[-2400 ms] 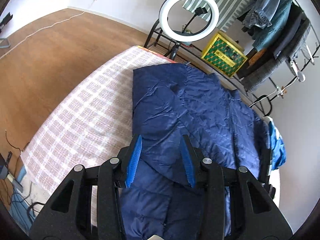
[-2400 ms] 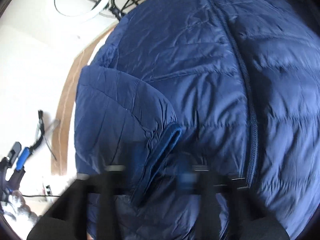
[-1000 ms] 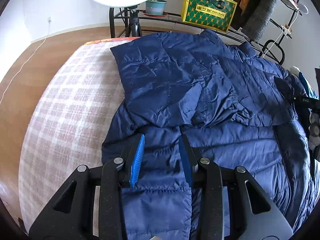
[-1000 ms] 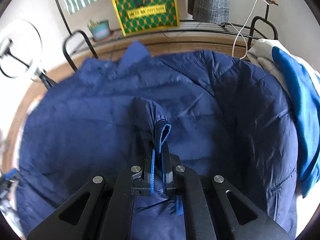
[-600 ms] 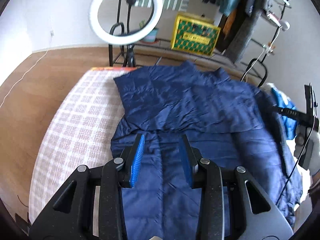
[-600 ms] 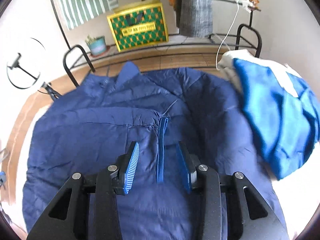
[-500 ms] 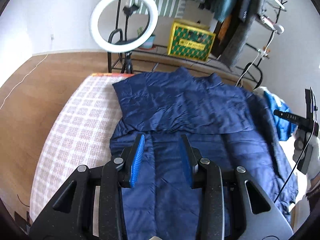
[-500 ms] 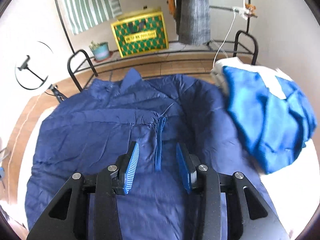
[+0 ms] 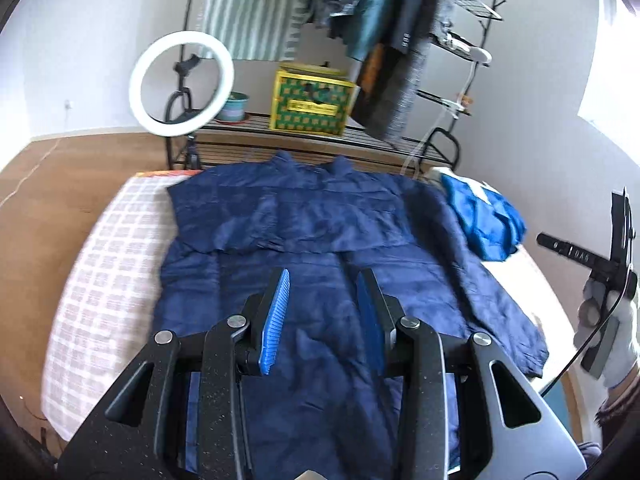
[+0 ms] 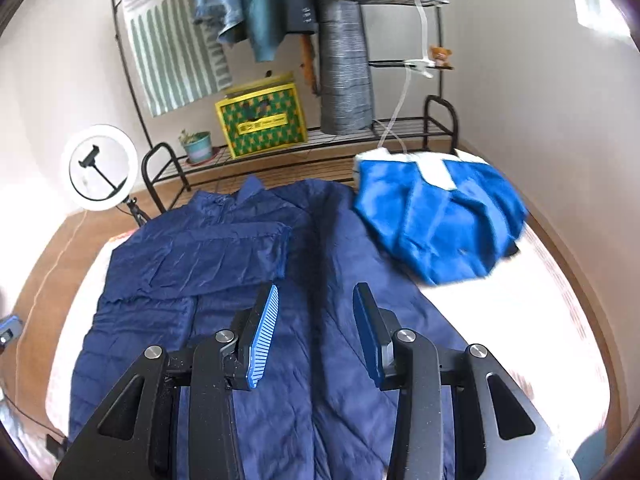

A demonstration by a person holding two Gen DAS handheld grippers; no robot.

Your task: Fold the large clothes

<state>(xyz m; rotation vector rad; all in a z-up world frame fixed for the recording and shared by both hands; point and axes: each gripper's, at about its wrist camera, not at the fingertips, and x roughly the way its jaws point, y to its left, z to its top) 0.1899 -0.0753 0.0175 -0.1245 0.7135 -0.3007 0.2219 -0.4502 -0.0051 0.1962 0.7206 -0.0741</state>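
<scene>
A large navy quilted jacket (image 9: 312,248) lies spread flat on the bed, collar toward the far rack. One sleeve (image 10: 208,260) is folded across its chest, with the cuff near the zipper line. The jacket also fills the middle of the right wrist view (image 10: 320,320). My left gripper (image 9: 322,300) is open and empty, held above the jacket's lower half. My right gripper (image 10: 316,320) is open and empty, above the jacket's middle. The right gripper's body and a gloved hand show at the far right of the left wrist view (image 9: 608,280).
A bright blue and white garment (image 10: 436,216) lies on the bed to the jacket's right. The checked bedcover (image 9: 104,280) shows at the left. Behind the bed stand a clothes rack (image 9: 384,40), a yellow-green box (image 9: 312,106), a potted plant (image 10: 196,146) and a ring light (image 9: 182,84).
My right gripper let go of the sleeve cuff and opened. Both grippers have pulled up and back from the jacket, so the whole bed and rack now show.
</scene>
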